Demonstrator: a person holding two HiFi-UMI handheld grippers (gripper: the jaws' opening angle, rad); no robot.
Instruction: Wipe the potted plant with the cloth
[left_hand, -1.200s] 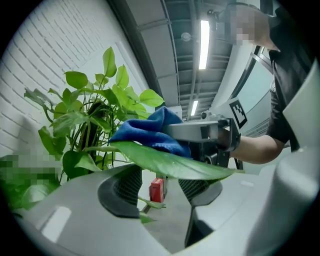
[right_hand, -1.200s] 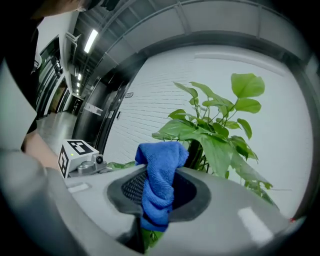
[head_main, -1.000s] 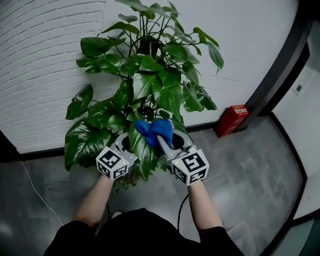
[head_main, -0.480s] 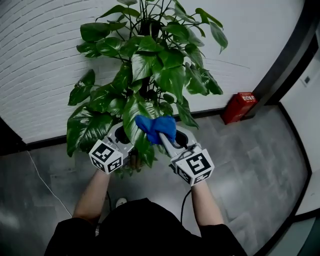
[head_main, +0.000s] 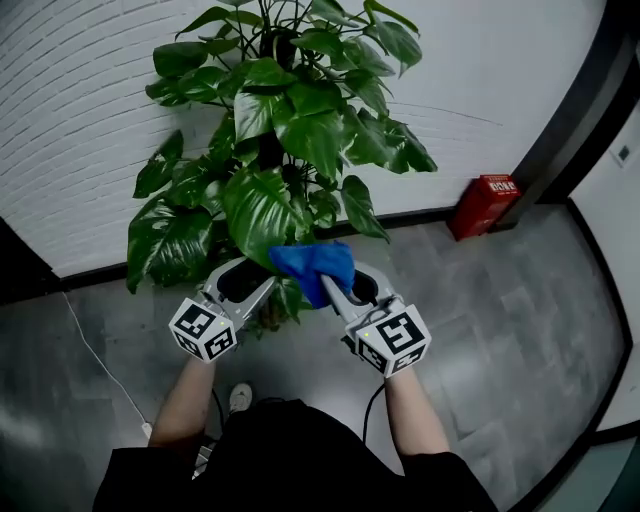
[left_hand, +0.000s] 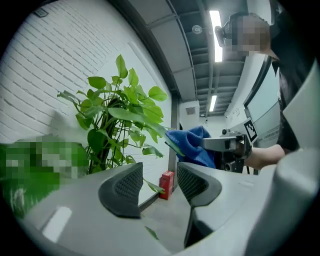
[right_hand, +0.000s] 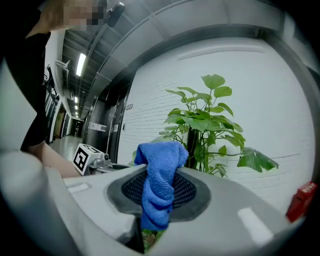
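Leafy potted plant (head_main: 290, 120) on grey floor (head_main: 500, 330) by white brick wall (head_main: 80, 120); left tongs (left_hand: 157, 185) spread, right tongs (right_hand: 159, 195) pinching blue cloth (head_main: 315, 265).

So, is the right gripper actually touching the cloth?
Touching. The right gripper view shows the cloth pinched between the jaws of the right gripper, with its folds bulging out above them.

Tall leafy green potted plant (head_main: 296, 128), upright, bunched blue cloth (head_main: 315, 265) just beside its lower leaves
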